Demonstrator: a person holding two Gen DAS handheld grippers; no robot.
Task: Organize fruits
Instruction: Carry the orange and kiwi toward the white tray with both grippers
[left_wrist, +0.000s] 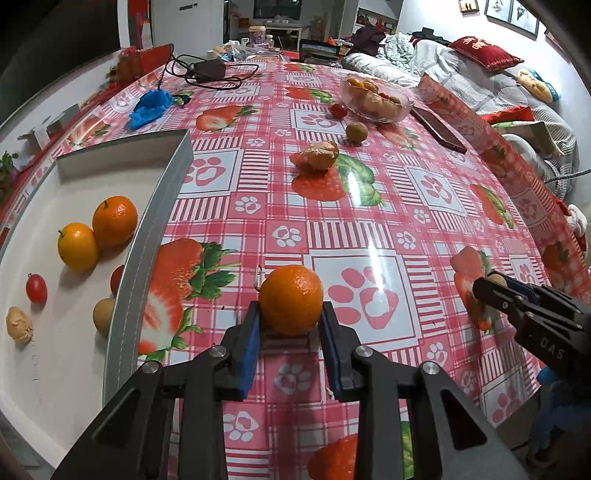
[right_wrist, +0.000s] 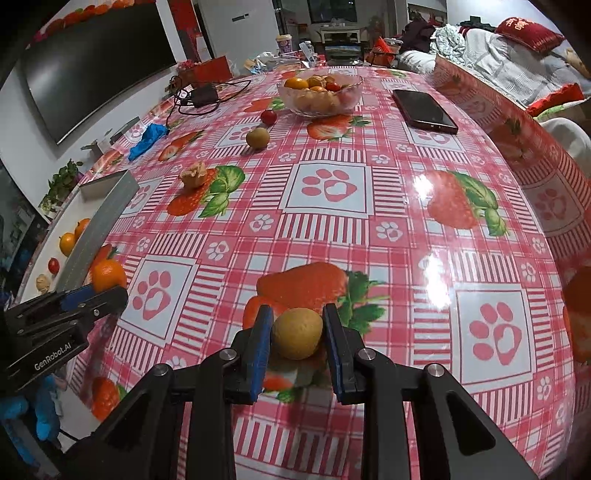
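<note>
my left gripper (left_wrist: 291, 314) has its jaws closed against both sides of a mandarin (left_wrist: 290, 299), held just beside the grey wall of the tray (left_wrist: 155, 221). my judgement: it is bound for the tray, where an orange (left_wrist: 114, 220), a yellow citrus (left_wrist: 77, 246), a cherry tomato (left_wrist: 36, 288) and other small fruits already lie in a loose row. my right gripper (right_wrist: 297, 330) has its jaws pressed on a small yellow-brown fruit (right_wrist: 297, 334), low over the surface (right_wrist: 369, 229), well apart from the tray. a glass bowl (right_wrist: 320, 96) at the far side holds more fruit; three pieces lie loose on the surface near it.
</note>
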